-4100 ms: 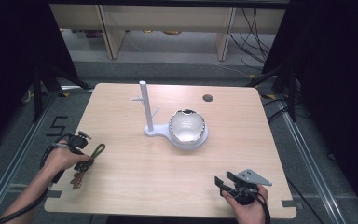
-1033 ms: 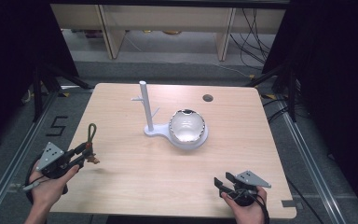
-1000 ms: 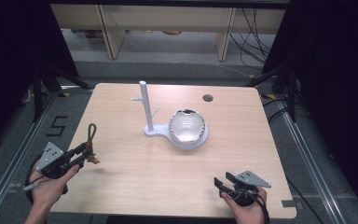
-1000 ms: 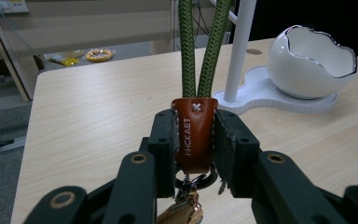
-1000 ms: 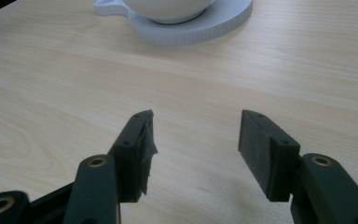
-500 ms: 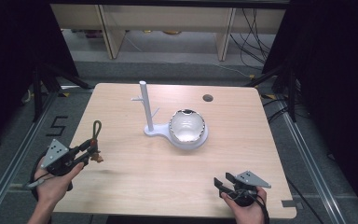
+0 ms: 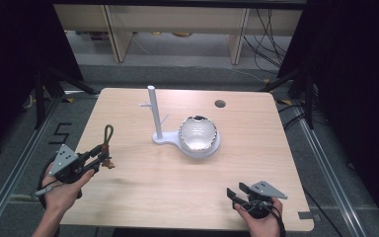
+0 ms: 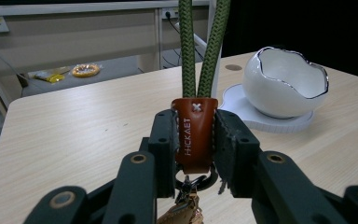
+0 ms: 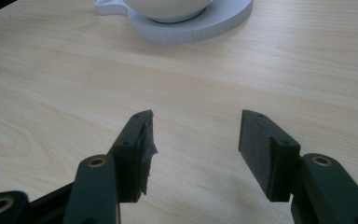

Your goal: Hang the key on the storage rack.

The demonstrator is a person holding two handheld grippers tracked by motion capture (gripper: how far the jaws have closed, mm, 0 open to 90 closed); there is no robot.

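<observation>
Item under inspection: keychain lanyard, a green braided cord loop gathered into a brown leather tab, with a metal ring and a small tan piece hanging below.
Location: near left part of the table, lifted clear of the wood in my left tongs; the white peg stand and the egg-shaped white bowl stand well apart from it, toward the middle.
Left tongs: closed tight on the leather tab, one pad on each flat face, cord loop rising beyond the jaws, ring and charm dangling beneath.
Right tongs: jaws wide apart, nothing between them, resting at the near right edge over bare wood.
Weight: light, by my judgement; it should put no strain on my grip.
Stiffness: the cord is soft but holds its loop shape upright; I expect it to sway and fold if I tilt my hand.
Surface: leather looks matte and should not slip against my pads; the metal ring would.
Fragility: low for the lanyard; the bowl looks breakable, so I should keep swings away from it.
Best hold: the leather tab, as I have it, leaving the loop free to go over a peg.
Risk: the loose charm may swing.
</observation>
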